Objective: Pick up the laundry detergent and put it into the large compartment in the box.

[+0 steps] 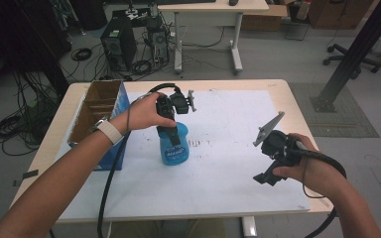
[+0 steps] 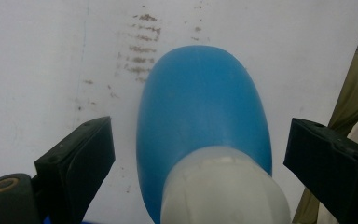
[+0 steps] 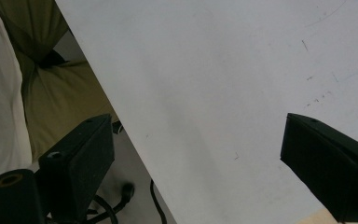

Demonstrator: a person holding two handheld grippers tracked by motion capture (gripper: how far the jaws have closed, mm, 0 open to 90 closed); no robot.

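Left gripper hangs directly above the translucent blue plastic bottle with a whitish cap, pointing down at it; in the left gripper view its two black jaws stand wide apart on either side of the bottle, clear of its walls and gripping nothing. Just below that gripper the bottle stands upright on the white sheet that covers the tabletop, with faint brown smudges on the sheet just beyond it. Off to the outer side of the left gripper, near the person's left forearm, sits an open cardboard box with blue sides, its brown dividers showing. Well apart from the bottle, the right gripper is held in the person's right hand low over the near edge of the tabletop; the right gripper view shows its jaws spread wide with only the bare white sheet between them, and the person's olive trousers past the tabletop's edge.
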